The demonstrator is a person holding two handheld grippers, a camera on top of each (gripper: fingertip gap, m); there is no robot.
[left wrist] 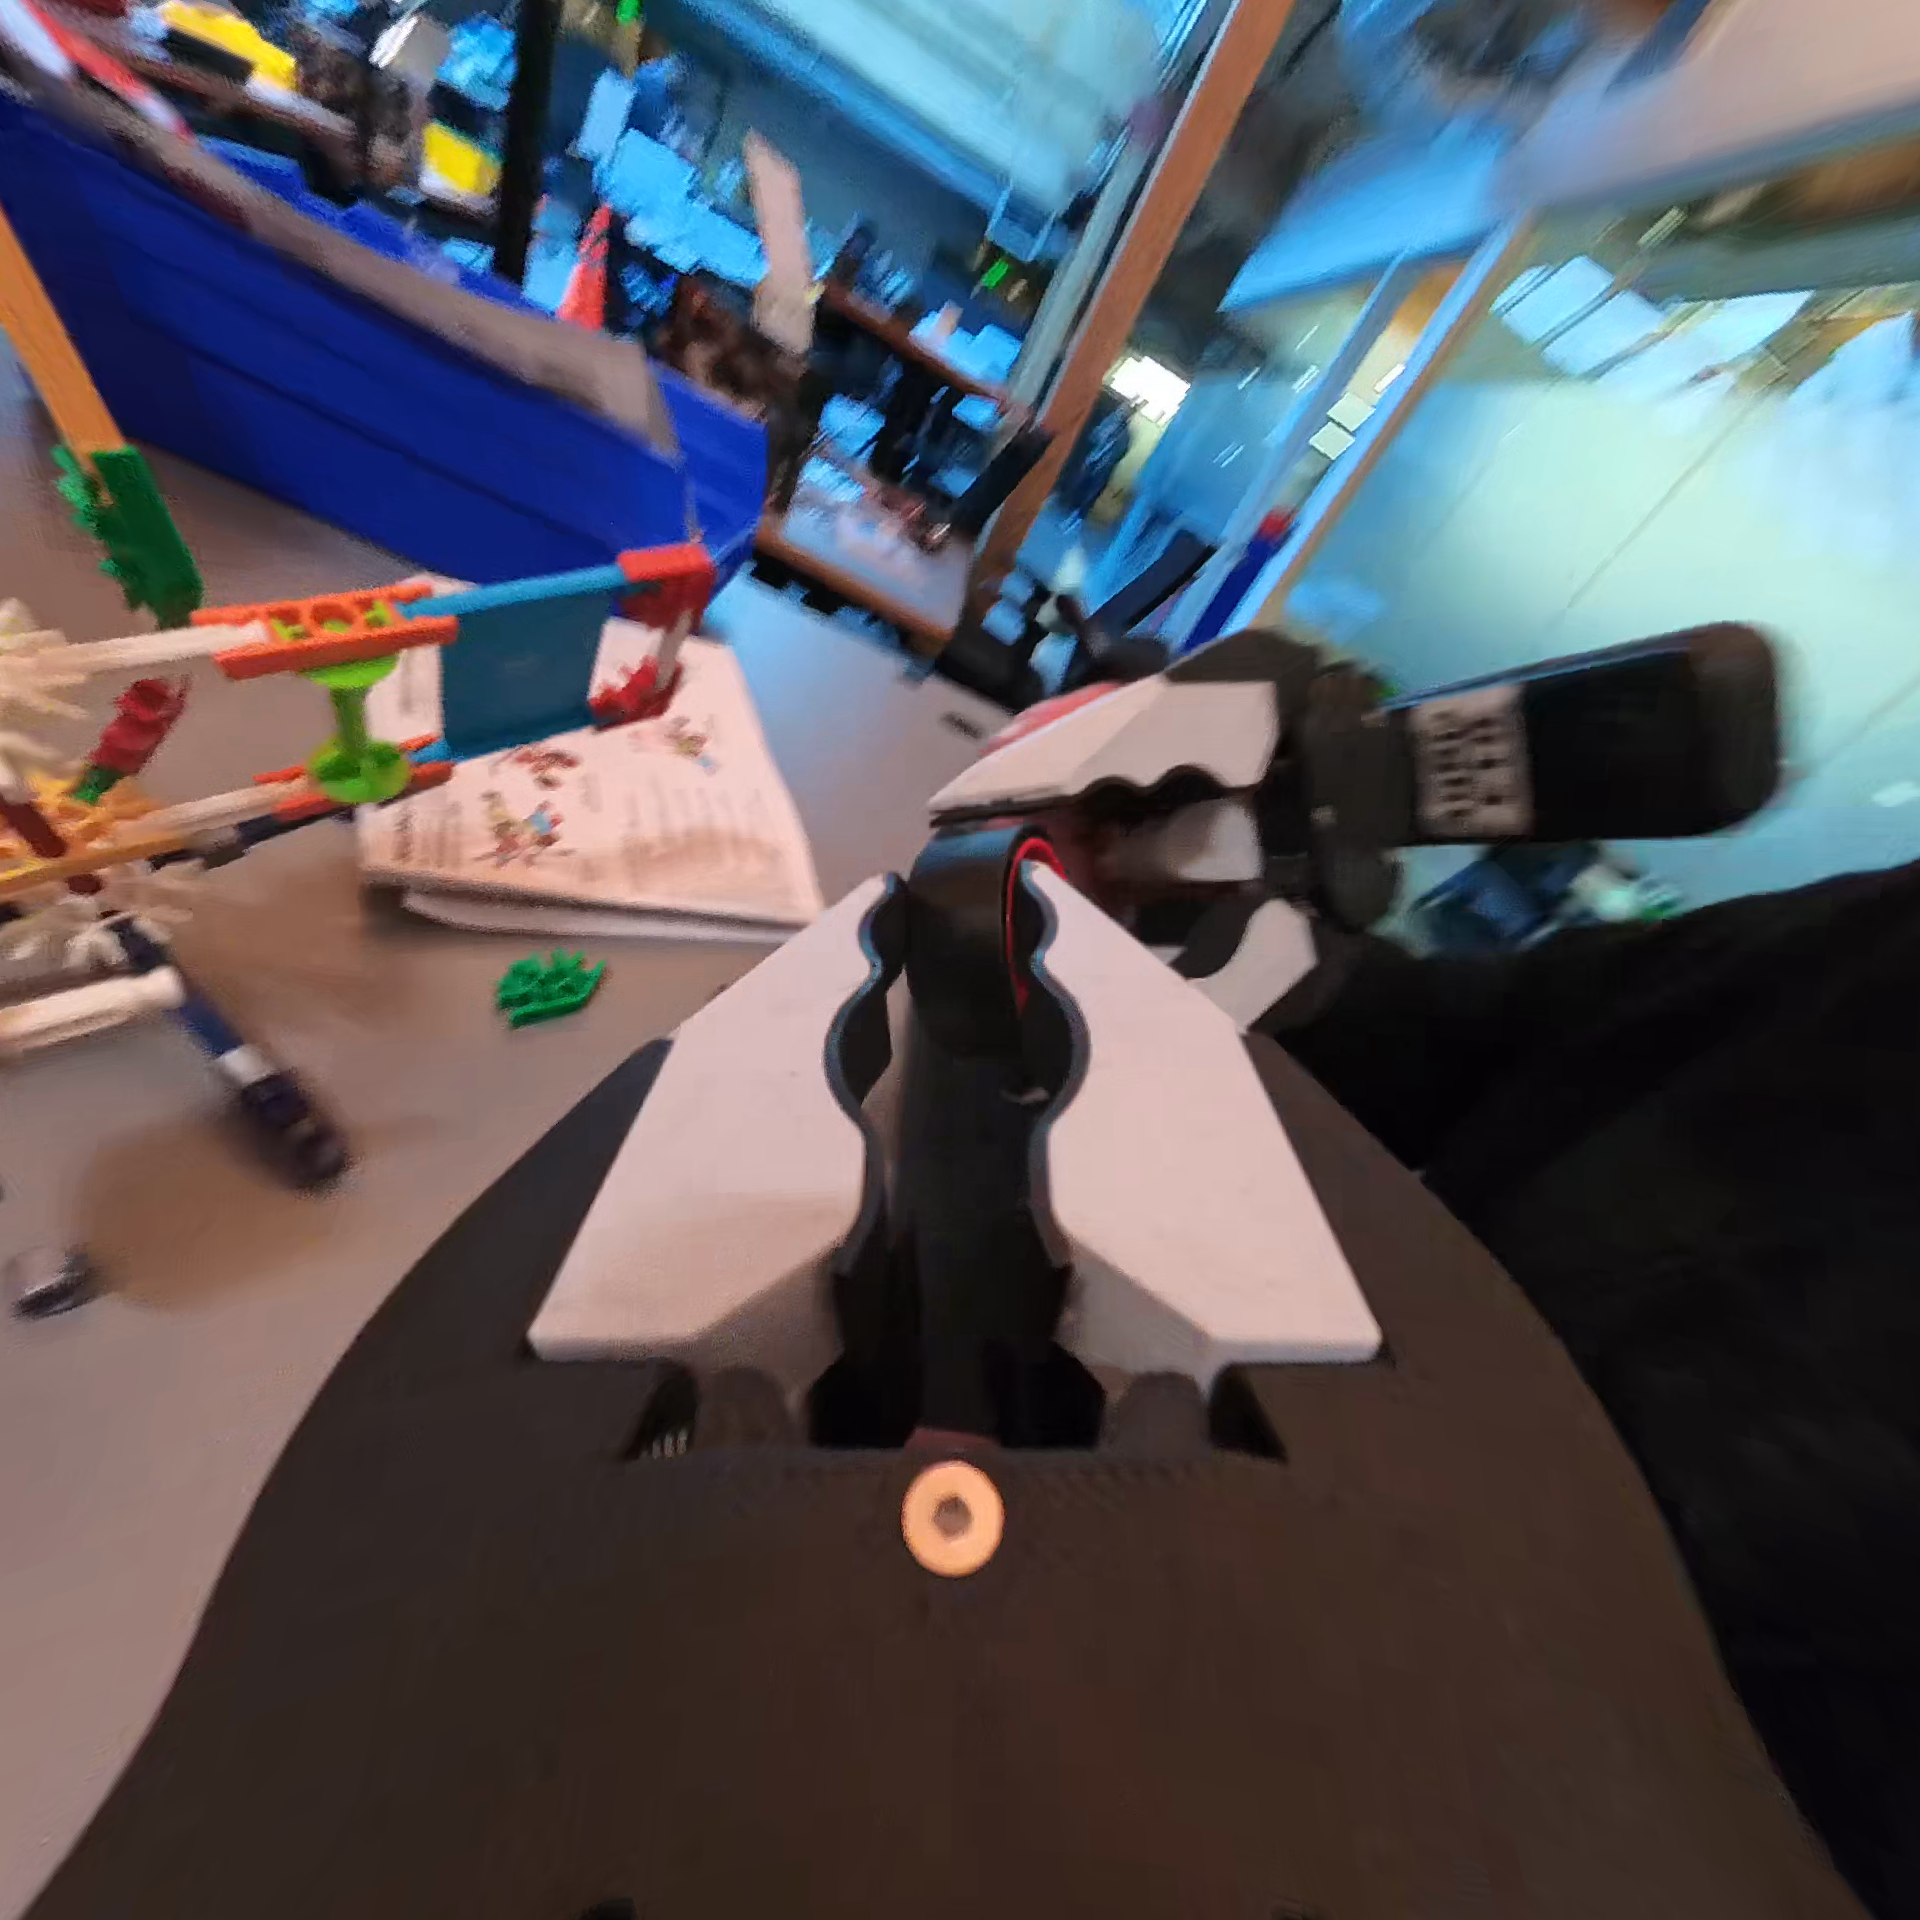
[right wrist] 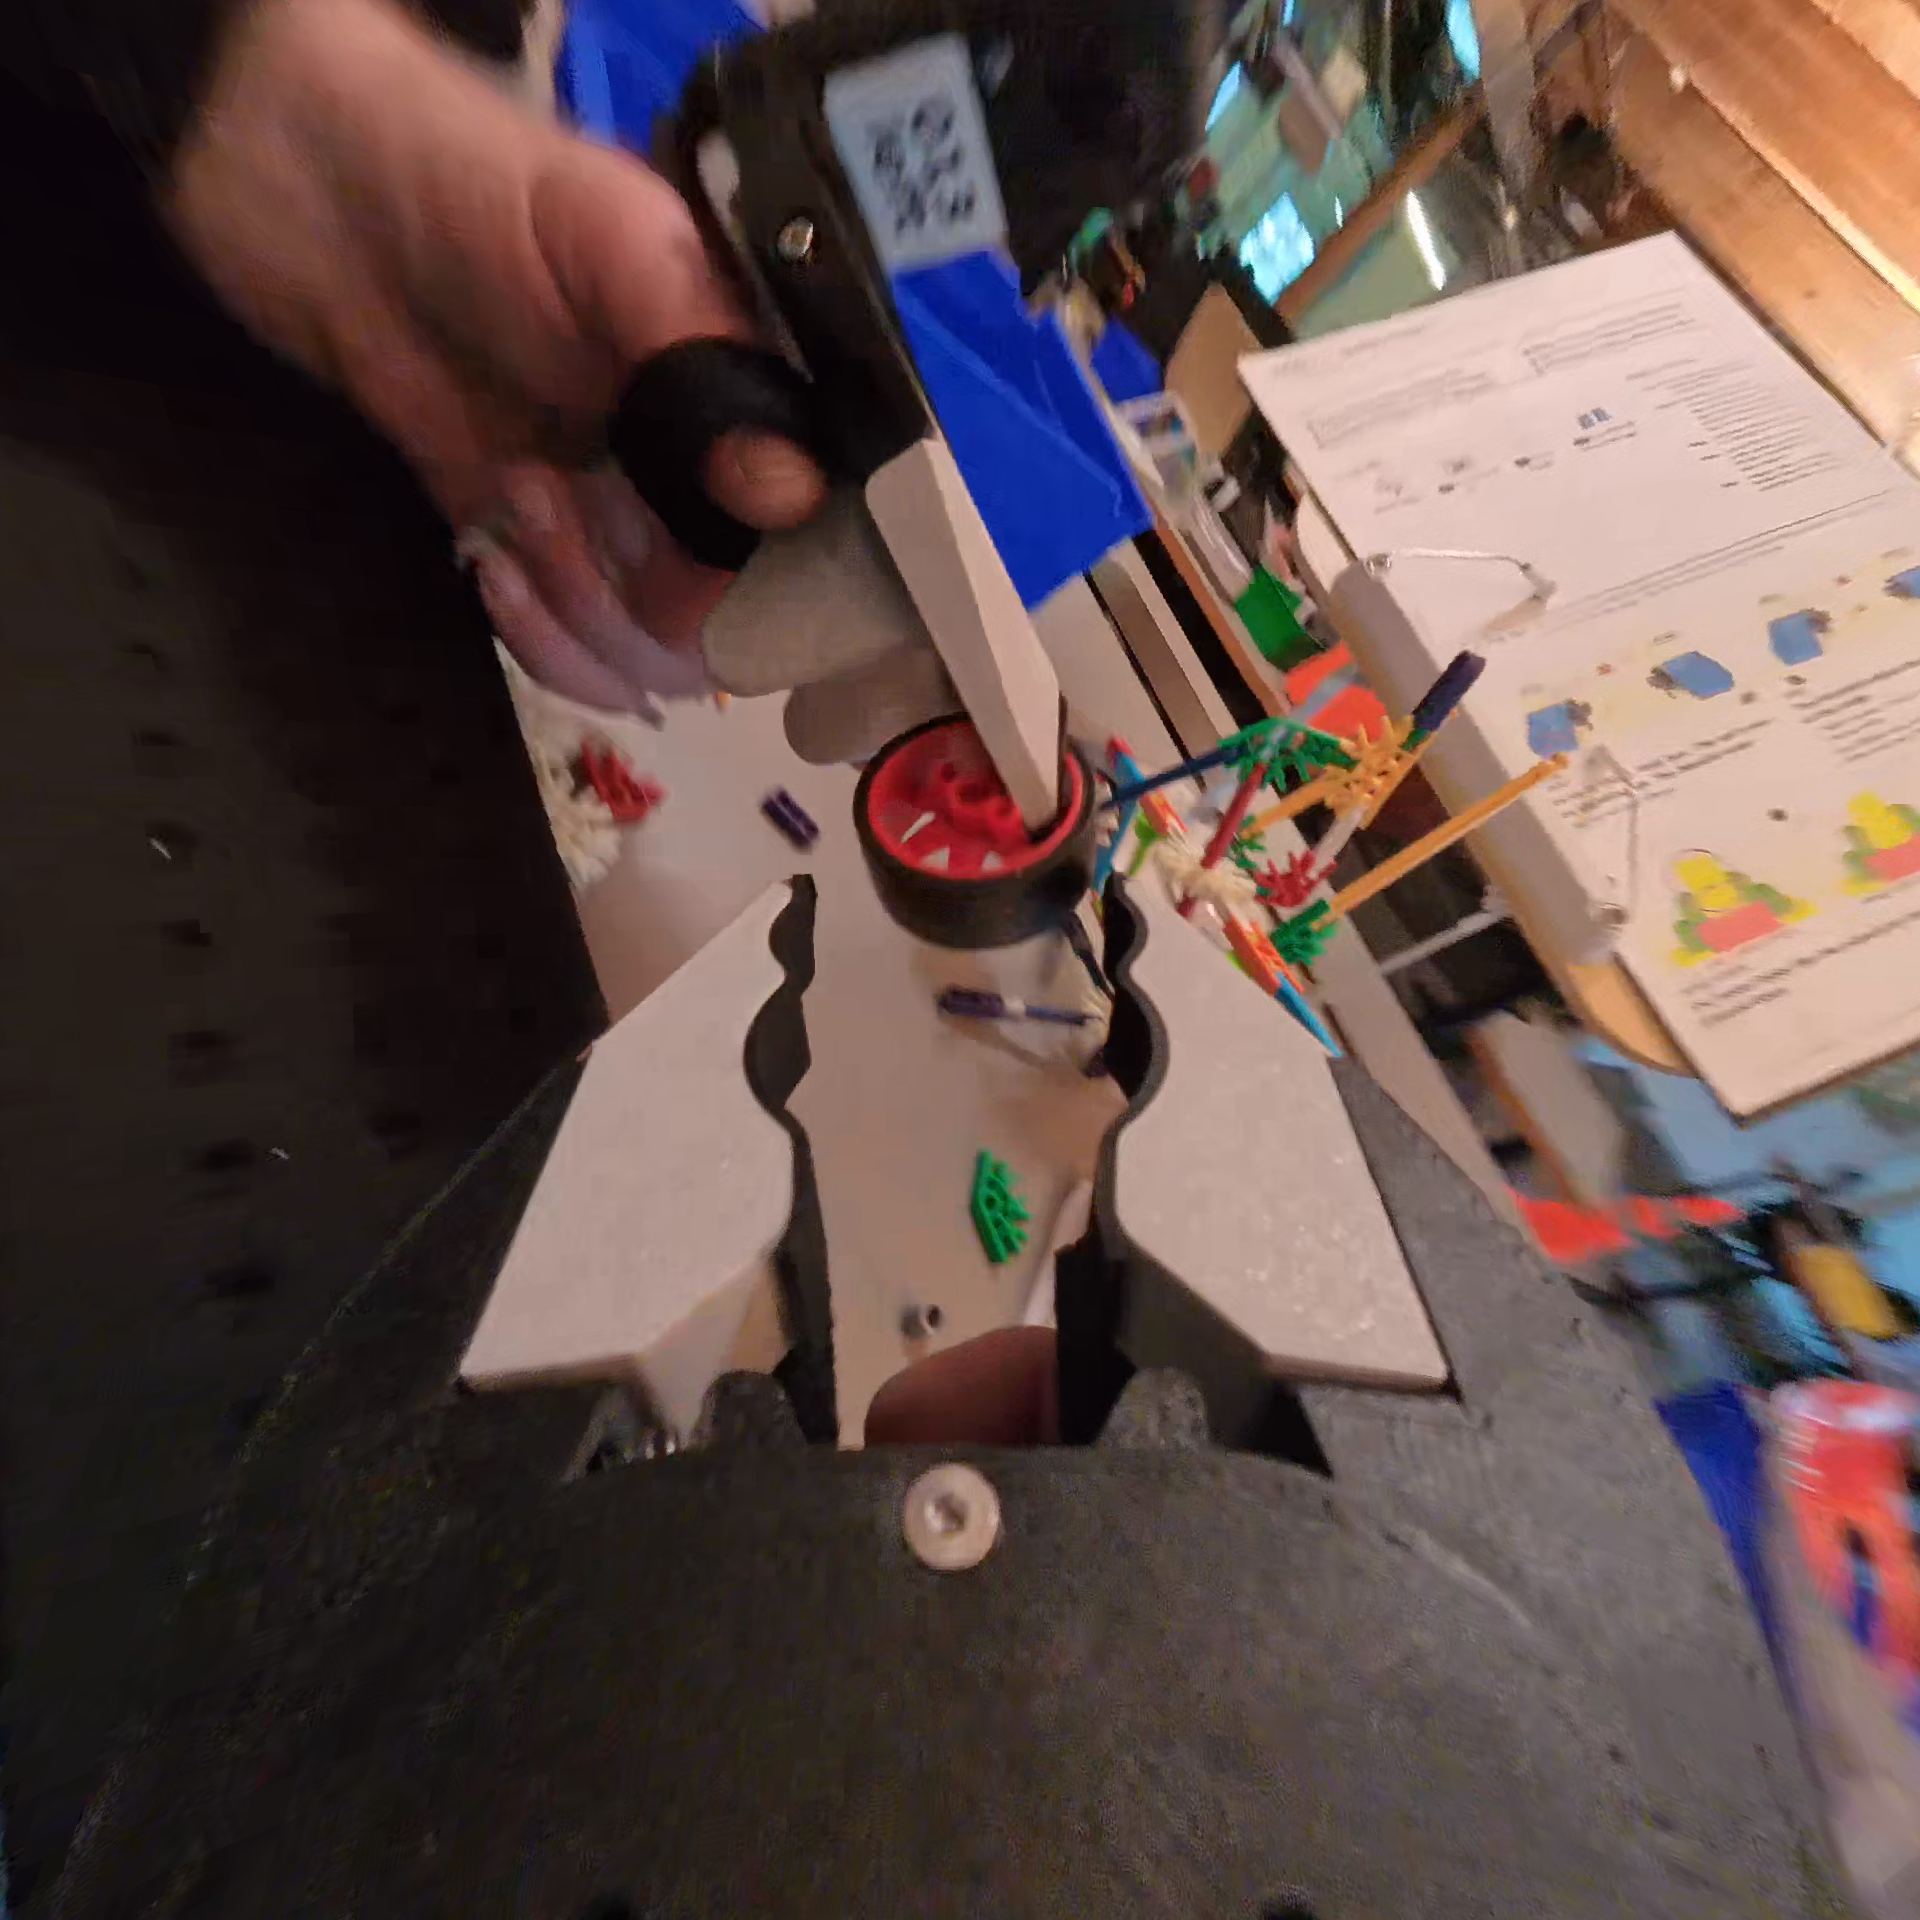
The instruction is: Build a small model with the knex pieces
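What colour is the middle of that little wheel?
Red, inside a black tyre. The wheel shows best in the right wrist view, clamped by the left gripper.

Pretty cramped around the left tongs [left wrist: 961, 904]: the right tongs [left wrist: 1101, 800] sat right at their tip, crossing in from the right. Off to the left, the colourful rod-and-connector toy model [left wrist: 343, 686] stuck out over the grey surface [left wrist: 343, 1226], with an open instruction booklet [left wrist: 613, 810] and a small green connector piece [left wrist: 549, 987] lying below it. The bare patch nearer the camera was passable.
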